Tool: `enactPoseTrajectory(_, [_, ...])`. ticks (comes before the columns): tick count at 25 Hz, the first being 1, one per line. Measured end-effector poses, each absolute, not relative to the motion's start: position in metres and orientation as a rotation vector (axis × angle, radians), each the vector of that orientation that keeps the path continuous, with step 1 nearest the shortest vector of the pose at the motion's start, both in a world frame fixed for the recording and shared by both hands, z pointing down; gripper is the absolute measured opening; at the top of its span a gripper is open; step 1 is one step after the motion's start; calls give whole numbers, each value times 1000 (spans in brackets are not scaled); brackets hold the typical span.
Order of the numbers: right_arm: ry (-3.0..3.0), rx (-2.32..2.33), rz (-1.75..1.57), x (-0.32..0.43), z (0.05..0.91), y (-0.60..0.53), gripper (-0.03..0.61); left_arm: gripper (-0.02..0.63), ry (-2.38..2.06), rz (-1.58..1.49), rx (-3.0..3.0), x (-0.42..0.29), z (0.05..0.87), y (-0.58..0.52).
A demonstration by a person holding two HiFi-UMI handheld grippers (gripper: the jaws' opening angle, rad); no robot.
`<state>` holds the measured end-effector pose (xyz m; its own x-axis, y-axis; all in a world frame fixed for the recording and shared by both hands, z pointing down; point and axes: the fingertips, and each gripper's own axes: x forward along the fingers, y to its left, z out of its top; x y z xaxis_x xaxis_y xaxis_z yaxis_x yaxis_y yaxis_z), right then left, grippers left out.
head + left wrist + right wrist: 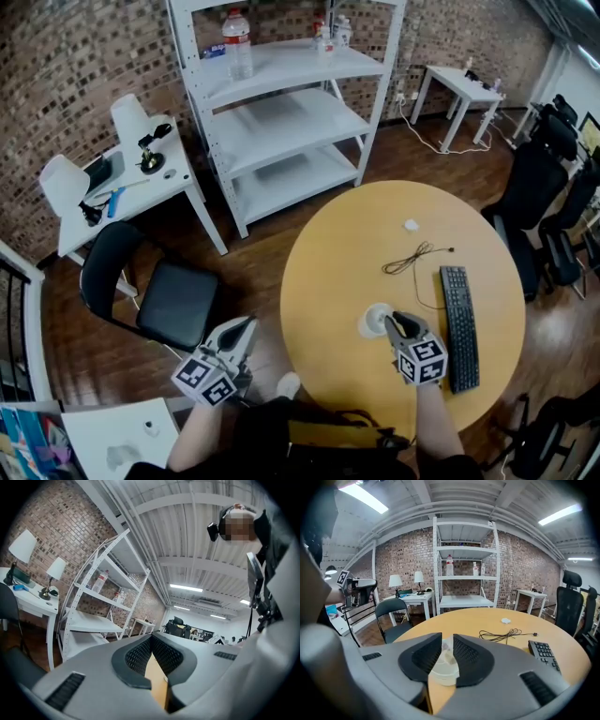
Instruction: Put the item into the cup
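One tool, the right gripper (401, 322), hangs over the cup (373, 322) with jaws slightly spread, probably to release the item, while the left gripper (247, 325) waits aside, pressed together.

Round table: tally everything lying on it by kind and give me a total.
Cup: 1
Keyboard: 1
Cable: 1
Small white object: 1
Total: 4
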<state>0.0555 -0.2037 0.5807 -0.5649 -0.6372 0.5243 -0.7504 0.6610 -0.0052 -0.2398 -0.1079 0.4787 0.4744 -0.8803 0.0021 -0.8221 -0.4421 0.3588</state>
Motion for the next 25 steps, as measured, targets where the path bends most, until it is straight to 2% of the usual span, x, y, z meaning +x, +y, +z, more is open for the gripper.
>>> enactPoseTrajectory(8, [-2439,1133,314,65,571,-201,81,3,-1365,-256,2486,-214,469,-113])
enactPoseTrajectory(15, [-2538,1302,230,95,517,-180,81,3,-1272,-236,2556,-186,460,-121])
enactPoseTrajectory(20, [-2569,1452,165,137,472,-145,80,3,-1091,-229,2641,-136,457,-132])
enactPoseTrajectory(22, [-2552,1533,130,157,458,-127,53,3,-1012,-229,2677,-113,453,-135])
enactPoseTrajectory(25, [-2489,1665,87,189,445,-99,49,3,-882,-219,2720,-78,452,-135])
